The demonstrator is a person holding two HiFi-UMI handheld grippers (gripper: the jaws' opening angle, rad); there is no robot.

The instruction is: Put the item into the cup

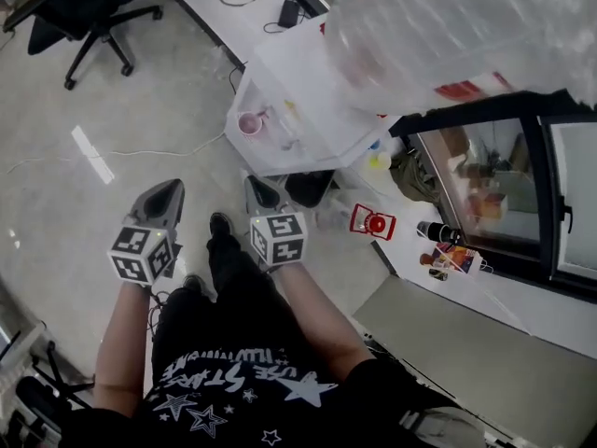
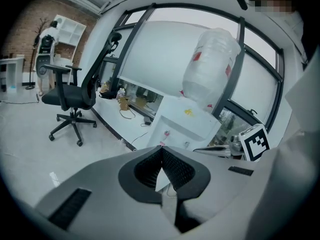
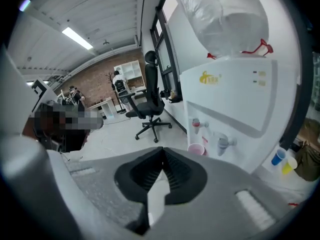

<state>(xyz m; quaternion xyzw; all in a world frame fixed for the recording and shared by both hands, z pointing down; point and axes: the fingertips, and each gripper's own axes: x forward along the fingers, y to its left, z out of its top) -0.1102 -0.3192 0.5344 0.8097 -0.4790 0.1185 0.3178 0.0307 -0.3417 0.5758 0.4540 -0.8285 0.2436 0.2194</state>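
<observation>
A pink cup (image 1: 250, 123) stands on the drip shelf of a white water dispenser (image 1: 312, 87), below its taps (image 3: 223, 143); the right gripper view also shows the cup (image 3: 196, 149). I hold both grippers low in front of the dispenser, well short of it. My left gripper (image 1: 172, 190) points at the floor to the dispenser's left, and my right gripper (image 1: 256, 188) points toward its base. Both have their jaws closed tip to tip with nothing between them, as the left gripper (image 2: 161, 153) and the right gripper (image 3: 161, 153) show in their own views. No separate item for the cup can be made out.
A big clear water bottle (image 1: 448, 26) tops the dispenser. A red lantern-like object (image 1: 372, 222) and small bottles (image 1: 446, 248) sit on the floor to the right, by a glass door (image 1: 522, 194). A blue cup (image 3: 278, 157) and a yellow cup (image 3: 289, 165) stand beside the dispenser. A black office chair (image 1: 89, 7) is far left.
</observation>
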